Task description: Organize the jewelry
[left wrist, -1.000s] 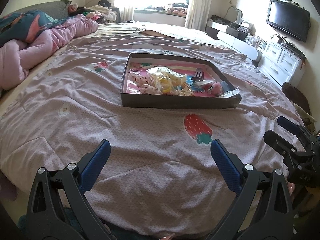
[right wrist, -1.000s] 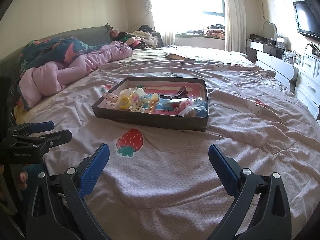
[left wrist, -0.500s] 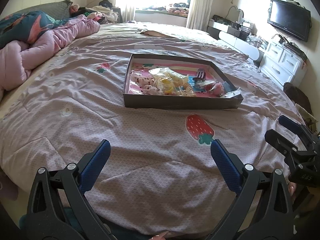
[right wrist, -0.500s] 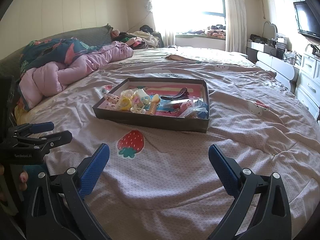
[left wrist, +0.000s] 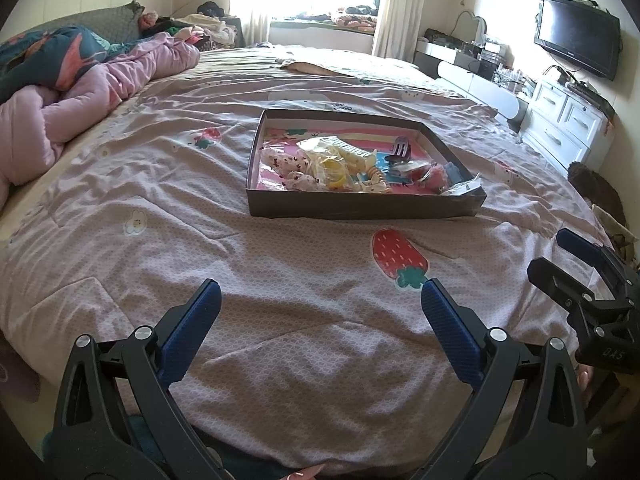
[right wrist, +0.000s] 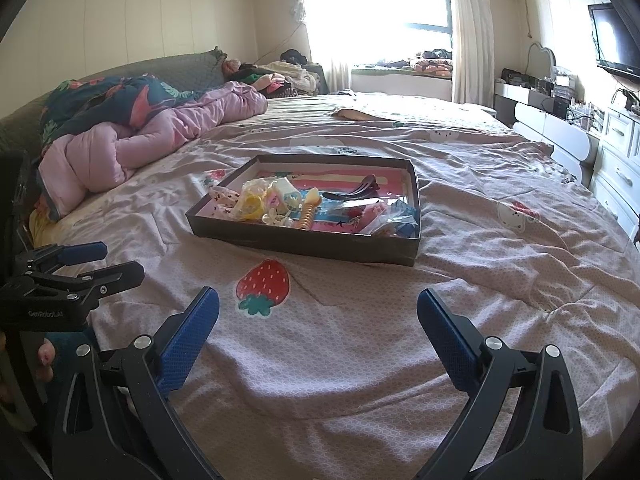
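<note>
A shallow dark box (left wrist: 360, 205) (right wrist: 304, 240) lies on the pink bedspread, lined in pink and holding several small accessories: a yellow ring (left wrist: 335, 172) (right wrist: 251, 203), a dark hair clip (right wrist: 360, 190) (left wrist: 400, 150), a spiral hair tie (right wrist: 308, 216) and small plastic bags. My left gripper (left wrist: 318, 294) stands open near the bed's front edge, well short of the box, nothing between its fingers. My right gripper (right wrist: 318, 306) is also open and empty, at about the same distance. Each gripper shows at the side of the other's view.
A bunched pink duvet (right wrist: 152, 136) and a dark floral blanket (left wrist: 44, 60) lie at the left. White drawers (left wrist: 560, 124) and a wall television (left wrist: 578, 36) stand at the right. A strawberry print (left wrist: 398, 258) marks the bedspread before the box.
Both views have crept slightly forward and lower toward the box. Neither gripper has changed its opening, and nothing in the box has moved.
</note>
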### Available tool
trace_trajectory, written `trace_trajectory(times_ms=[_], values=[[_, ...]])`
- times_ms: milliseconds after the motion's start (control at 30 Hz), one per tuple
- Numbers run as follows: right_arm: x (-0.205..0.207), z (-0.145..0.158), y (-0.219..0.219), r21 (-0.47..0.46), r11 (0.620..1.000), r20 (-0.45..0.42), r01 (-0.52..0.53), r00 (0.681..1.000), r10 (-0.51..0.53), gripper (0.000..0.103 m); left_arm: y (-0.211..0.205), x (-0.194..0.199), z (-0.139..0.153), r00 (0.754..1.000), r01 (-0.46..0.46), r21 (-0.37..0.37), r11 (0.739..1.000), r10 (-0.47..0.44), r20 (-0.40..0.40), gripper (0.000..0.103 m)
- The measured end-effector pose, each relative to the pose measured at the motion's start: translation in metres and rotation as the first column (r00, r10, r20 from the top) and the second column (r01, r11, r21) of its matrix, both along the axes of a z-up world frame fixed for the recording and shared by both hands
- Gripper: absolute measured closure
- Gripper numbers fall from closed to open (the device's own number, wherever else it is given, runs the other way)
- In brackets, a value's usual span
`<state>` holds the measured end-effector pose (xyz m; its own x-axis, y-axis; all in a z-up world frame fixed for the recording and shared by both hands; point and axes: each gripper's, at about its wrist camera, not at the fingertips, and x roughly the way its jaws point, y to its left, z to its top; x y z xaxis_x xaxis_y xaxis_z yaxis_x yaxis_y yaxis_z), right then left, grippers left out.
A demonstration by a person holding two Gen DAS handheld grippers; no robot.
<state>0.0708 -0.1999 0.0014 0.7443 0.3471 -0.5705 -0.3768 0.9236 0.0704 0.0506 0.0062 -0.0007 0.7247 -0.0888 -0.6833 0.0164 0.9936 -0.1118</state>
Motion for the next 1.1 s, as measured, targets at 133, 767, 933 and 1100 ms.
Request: trace_trajectory(times_ms=[133,767,933,1100], values=[[0.0007,-0.0003,0.0006,0.0,1.0,-0.005,0.002,1.0,-0.002,0.006,-0.0003,0.0001,0.0001,1.0,0.001,0.001,1.0,-0.001,0.0,0.011],[0.0,-0.0006,0.0004,0.002,1.0,-0.008,0.0,1.0,0.0,0.006,0.0044,-0.0016,0.0015,1.0,-0.008,0.009,1.0,0.008,-0.003,0.011],[-0.0003,-0.0008,0.0003,0.001,1.0,-0.003,-0.001,1.0,0.001,0.006,0.0037,-0.0016,0.0019,1.0,-0.008,0.008,1.0,0.008,-0.001,0.011],[-0.0006,-0.0017,-0.0003,0.002,1.0,-0.006,-0.003,1.0,0.003,0.006,0.0076,-0.0028,0.0026,1.0,-0.008,0.01,1.0,0.008,-0.001,0.011]])
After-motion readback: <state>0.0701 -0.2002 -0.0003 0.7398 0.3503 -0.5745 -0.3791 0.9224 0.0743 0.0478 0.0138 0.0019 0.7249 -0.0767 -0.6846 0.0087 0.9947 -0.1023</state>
